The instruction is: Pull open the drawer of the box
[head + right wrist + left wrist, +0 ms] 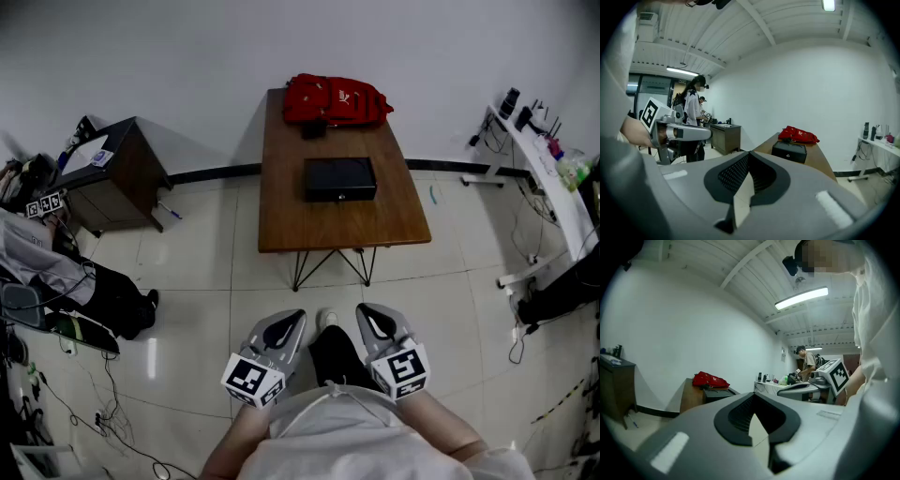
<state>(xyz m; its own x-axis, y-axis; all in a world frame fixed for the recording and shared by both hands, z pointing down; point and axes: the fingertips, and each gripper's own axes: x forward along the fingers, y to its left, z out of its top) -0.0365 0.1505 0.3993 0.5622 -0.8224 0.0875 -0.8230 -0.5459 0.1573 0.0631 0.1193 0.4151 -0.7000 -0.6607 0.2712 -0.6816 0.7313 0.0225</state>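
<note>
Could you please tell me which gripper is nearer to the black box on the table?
Right, marginally. Both are short of the box: the right gripper just to its right, the left gripper farther left.

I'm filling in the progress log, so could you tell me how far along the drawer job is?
Done: nothing; the black box on the wooden table looks closed. In hand: nothing; the left hand-held gripper and right hand-held gripper are shut and empty, near the person's body, well short of the table. Left: approach, grip the drawer front, pull it open.
</note>
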